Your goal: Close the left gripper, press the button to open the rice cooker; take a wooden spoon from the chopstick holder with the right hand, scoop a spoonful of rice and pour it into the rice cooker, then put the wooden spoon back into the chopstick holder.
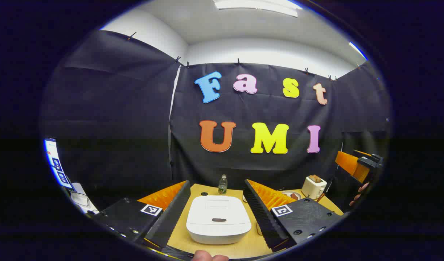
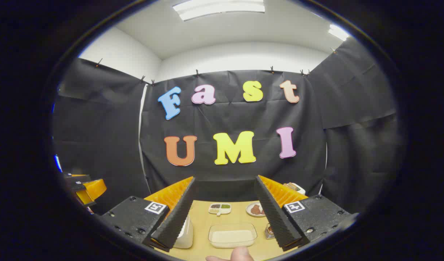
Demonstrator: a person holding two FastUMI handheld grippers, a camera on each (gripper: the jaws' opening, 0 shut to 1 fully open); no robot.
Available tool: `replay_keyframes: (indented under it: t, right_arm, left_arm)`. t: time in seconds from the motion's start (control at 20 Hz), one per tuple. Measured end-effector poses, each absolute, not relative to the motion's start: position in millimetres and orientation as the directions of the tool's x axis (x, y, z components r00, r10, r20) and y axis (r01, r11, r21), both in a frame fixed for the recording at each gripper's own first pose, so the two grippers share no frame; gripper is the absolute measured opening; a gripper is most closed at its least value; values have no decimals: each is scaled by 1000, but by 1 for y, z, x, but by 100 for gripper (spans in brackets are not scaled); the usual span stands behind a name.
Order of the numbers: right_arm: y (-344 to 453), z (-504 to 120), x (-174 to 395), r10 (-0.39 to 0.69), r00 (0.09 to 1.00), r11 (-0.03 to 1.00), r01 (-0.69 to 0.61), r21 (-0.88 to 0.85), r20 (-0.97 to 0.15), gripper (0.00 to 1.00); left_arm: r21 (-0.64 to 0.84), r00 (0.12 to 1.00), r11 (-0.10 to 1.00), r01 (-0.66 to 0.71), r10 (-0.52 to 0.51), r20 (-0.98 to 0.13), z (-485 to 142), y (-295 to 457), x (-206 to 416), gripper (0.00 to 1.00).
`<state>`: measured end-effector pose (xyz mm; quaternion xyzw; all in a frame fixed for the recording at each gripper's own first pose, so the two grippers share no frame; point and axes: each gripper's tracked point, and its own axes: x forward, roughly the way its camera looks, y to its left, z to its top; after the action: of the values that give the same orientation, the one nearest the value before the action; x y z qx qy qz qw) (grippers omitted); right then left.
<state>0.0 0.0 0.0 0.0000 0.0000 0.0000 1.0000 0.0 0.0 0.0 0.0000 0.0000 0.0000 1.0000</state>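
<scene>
The left claw (image 1: 217,214) hung released above the surface (image 1: 251,244), its fingers spread either side of the closed rice cooker (image 1: 218,219) — a bottle (image 1: 222,184) stood behind it. The right claw (image 2: 225,214) was released too, over a clear tray (image 2: 232,235) of what looked like rice, a small plate (image 2: 255,209) beyond.

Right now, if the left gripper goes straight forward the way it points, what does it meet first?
Probably the closed white rice cooker, lying between the open left gripper fingers, slightly below their line. Depth is unclear.
</scene>
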Motion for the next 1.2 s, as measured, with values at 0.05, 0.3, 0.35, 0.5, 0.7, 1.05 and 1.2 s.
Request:
replay_keyframes:
  t: [0.05,0.3,0.35,0.5,0.7,1.05,1.2]
  right_arm:
    - [-2,-1,0,-3,1000,1000,3,0,0,100]
    - [-2,-2,-1,4,1000,1000,-4,2,-6,100]
    - [0,-5,-1,8,1000,1000,-8,1,-11,100]
    - [0,-6,-3,10,1000,1000,-10,4,-16,100]
    - [-4,-8,-3,10,1000,1000,-10,2,-20,100]
    - [-13,-11,-3,4,1000,1000,-4,-4,-24,100]
    - [-15,-16,1,17,999,1000,-17,-2,-48,97]
  left_arm:
    - [-1,1000,1000,-2,2,-1,-1,1,-1,94]
    - [-3,999,999,-34,34,-11,-3,10,-4,94]
    - [-5,999,999,-35,34,-12,-3,11,-4,94]
    - [-4,999,999,-47,47,-18,-4,16,-5,94]
    - [-2,999,999,-47,47,-21,-5,15,-6,94]
    - [-10,999,1000,-15,15,-37,-10,0,-7,94]
    - [-9,999,1000,-11,11,-42,-15,-4,-6,94]
